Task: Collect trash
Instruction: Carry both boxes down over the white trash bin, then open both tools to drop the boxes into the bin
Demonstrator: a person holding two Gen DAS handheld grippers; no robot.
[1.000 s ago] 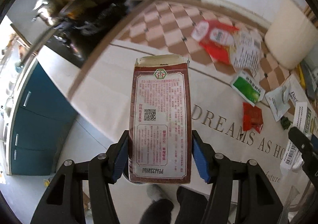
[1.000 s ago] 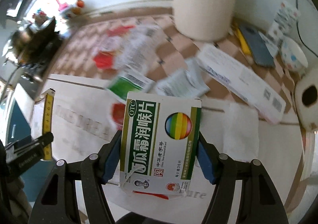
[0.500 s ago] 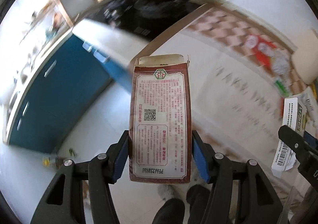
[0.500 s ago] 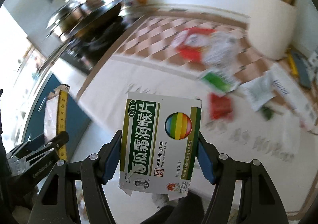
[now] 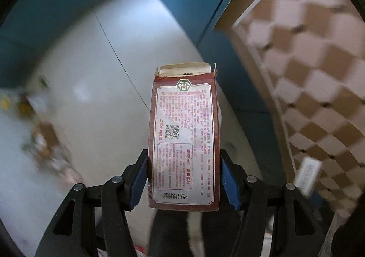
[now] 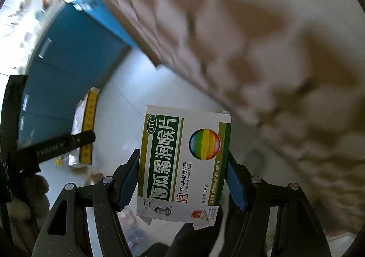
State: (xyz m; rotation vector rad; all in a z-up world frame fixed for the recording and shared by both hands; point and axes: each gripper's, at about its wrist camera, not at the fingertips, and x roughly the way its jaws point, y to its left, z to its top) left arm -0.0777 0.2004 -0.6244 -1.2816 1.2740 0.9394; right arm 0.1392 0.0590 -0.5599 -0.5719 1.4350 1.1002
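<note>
Both grippers are pointing steeply down at the floor, the left gripper [image 5: 184,179] and right gripper [image 6: 182,179] each clamping a carton.

Floor [image 5: 95,88] is pale grey-white tile w/ thin dark grout lines, glossy, catching a soft light patch. Blurred brownish clutter lies on it at the left of the left wrist view; can't tell what. Blue cabinets [image 6: 59,67] run along the far side, w/ small light handles on the fronts. Desk edge hangs over the floor, covered by a tablecloth [image 5: 314,88] in tan-and-cream checks w/ a brown border; in the right wrist view the cloth [image 6: 262,47] is a beige smear from motion blur. Bright daylight comes in at the upper left of the right wrist view, washing out that corner. No wall or window frame clear enough to tell.
</note>
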